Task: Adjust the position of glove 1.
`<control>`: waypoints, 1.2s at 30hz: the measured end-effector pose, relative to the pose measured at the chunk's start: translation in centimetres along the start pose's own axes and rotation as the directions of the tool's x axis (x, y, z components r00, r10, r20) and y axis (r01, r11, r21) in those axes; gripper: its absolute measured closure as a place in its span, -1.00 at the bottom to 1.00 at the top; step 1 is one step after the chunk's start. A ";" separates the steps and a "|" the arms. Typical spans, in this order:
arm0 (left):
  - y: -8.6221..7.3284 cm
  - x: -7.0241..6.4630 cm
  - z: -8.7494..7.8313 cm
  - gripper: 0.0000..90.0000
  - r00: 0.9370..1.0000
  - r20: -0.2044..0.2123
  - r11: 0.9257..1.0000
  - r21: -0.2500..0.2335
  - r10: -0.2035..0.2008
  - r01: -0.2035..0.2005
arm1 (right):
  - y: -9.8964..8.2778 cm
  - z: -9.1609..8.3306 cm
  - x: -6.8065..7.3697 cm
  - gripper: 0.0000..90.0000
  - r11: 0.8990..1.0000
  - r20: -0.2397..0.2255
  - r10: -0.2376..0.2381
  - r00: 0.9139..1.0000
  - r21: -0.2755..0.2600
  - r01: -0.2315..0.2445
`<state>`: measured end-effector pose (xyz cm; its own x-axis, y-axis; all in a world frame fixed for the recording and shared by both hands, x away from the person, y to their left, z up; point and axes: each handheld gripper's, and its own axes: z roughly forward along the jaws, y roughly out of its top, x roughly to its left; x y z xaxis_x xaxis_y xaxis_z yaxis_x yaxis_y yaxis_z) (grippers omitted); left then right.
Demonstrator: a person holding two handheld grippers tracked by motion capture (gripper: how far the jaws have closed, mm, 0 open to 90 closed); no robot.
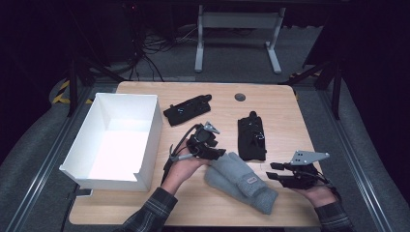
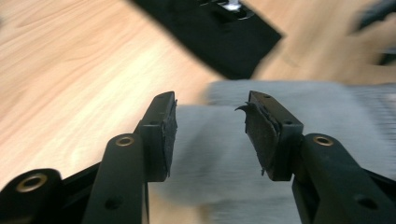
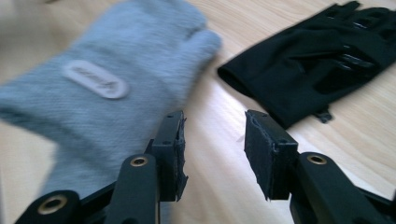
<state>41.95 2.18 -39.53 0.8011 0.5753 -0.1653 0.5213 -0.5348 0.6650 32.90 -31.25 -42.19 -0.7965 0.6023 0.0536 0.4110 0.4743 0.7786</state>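
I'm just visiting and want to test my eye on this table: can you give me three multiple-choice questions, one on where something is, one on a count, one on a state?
1. Where does the white box stand?
A. At the table's left side
B. At the table's right edge
C. On the grey mitten

2. How many black gloves lie on the table?
A. One
B. Two
C. Four

3. How do the left tongs stand?
A. Clamped on a black glove
B. Open above the grey mitten
C. Inside the white box

Answers:
1 A: in the high view the box sits left of everything else.
2 B: one black glove lies beside the box, another nearer the middle.
3 B: the left gripper view shows both pads apart, the grey mitten behind the gap.
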 end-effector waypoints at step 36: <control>-1.7 2.3 4.3 0.86 0.999 0.004 0.983 0.182 -0.037 0.036 | -1.0 0.3 1.9 0.91 0.998 -0.130 0.027 0.991 0.066 -0.018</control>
<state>44.14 1.76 -44.21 0.7823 0.5922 -0.1932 0.5947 -0.6176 0.5147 31.12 -30.38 -43.08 -0.8361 0.5261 0.1555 0.4540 0.5043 0.7346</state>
